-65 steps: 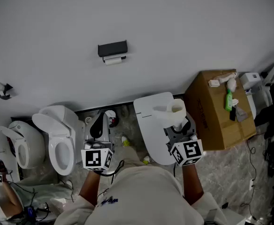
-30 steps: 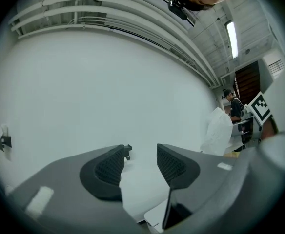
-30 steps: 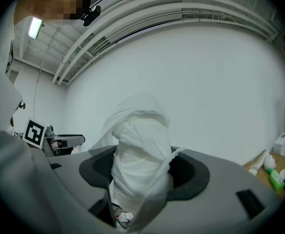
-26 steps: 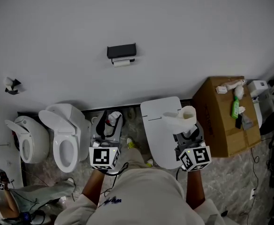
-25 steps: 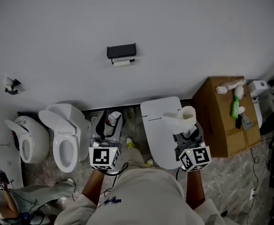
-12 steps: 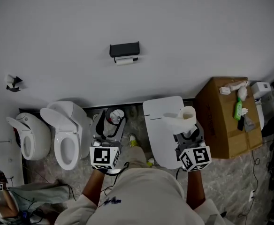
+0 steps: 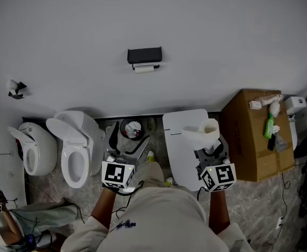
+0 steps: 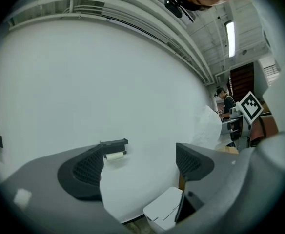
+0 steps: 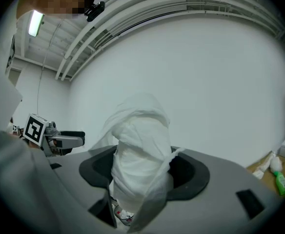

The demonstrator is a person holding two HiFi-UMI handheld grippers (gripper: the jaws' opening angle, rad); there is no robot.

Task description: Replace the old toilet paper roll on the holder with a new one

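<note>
The left hand-held gripper (image 8: 140, 162) had just been opening. Its dark, mesh-textured pads (image 8: 86, 168) stood wide apart with nothing between them. The right hand-held gripper (image 9: 147, 172) was clamped on the new toilet paper roll (image 9: 140, 150), which was soft, crinkled and white, with a loose sheet trailing. On the smooth pale wall, the boxy black holder (image 7: 144, 54) carried a slim white cylinder (image 7: 144, 67).

mock bathroom in workshop hall; toilets (image 7: 74, 151) against plain wall; paper holder (image 7: 144, 55); cardboard box (image 7: 253, 135); exposed ceiling beams (image 8: 147, 21)
</note>
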